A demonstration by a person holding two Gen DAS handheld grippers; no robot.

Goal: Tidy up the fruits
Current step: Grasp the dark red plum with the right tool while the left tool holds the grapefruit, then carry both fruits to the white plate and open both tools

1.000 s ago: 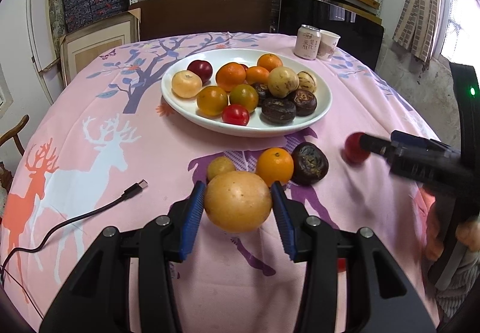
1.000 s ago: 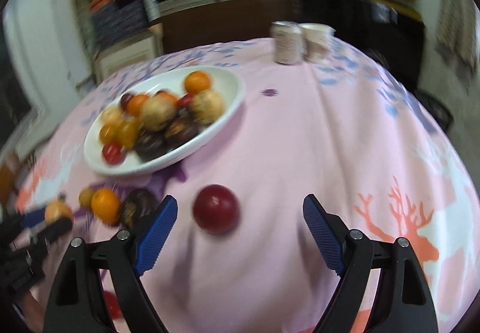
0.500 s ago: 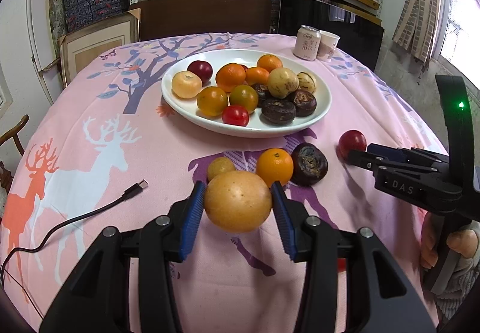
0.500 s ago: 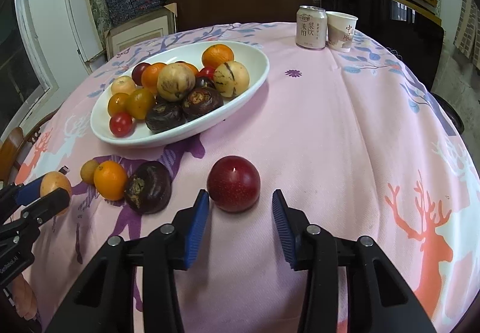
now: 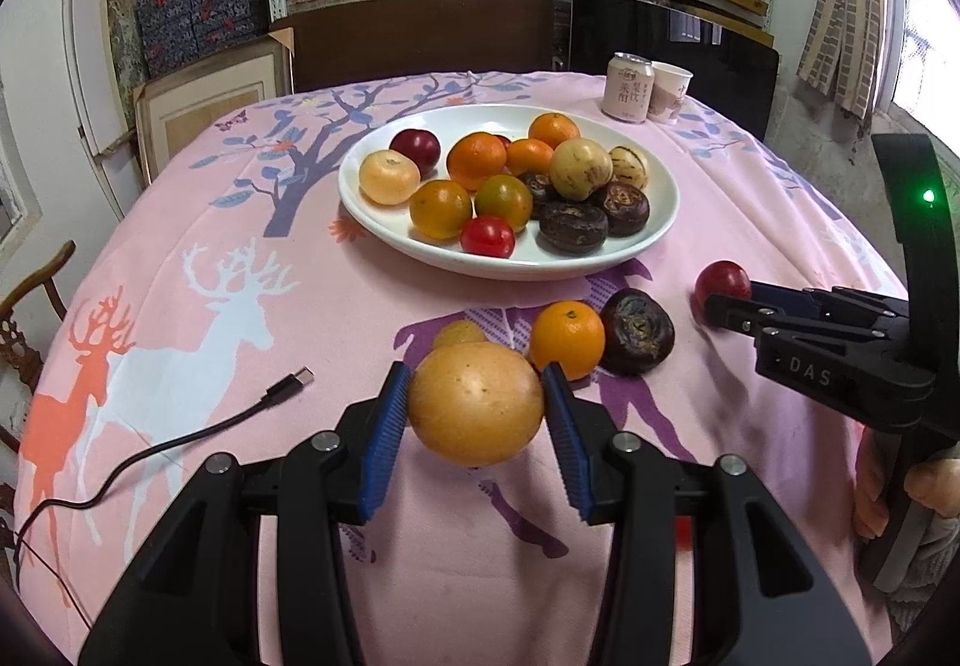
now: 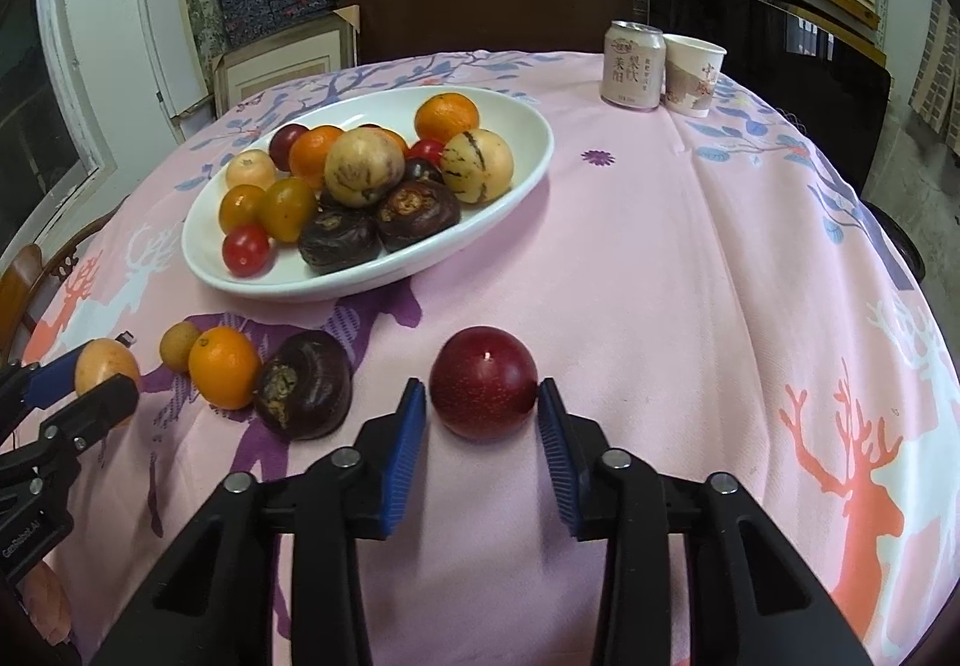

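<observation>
While I've got a fruit in each hand, the risk is mostly slip. The left gripper point(image 5: 476, 414) is pinching the big yellow fruit point(image 5: 476, 403), jaws clamped on its widest part; it's round and smooth, so any squeeze off-centre could pop it forward onto the desk point(image 5: 198, 222). On the right gripper point(image 6: 483, 417) the jaws have just been closing on the red plum point(image 6: 483, 389); they look in contact both sides, but it sits far out at the tips, so I judge the hold shallow, and it could roll out on lift.

The white plate point(image 5: 360, 198) is already crowded, so a drop-in may knock others out. Loose orange point(image 5: 567, 337), dark brown fruit point(image 5: 637, 330) and small yellow fruit point(image 5: 459, 333) lie between me and the plate. USB cable point(image 5: 180, 438) lies off to the left, can point(image 6: 633, 65) and paper cup point(image 6: 693, 75) far back.
</observation>
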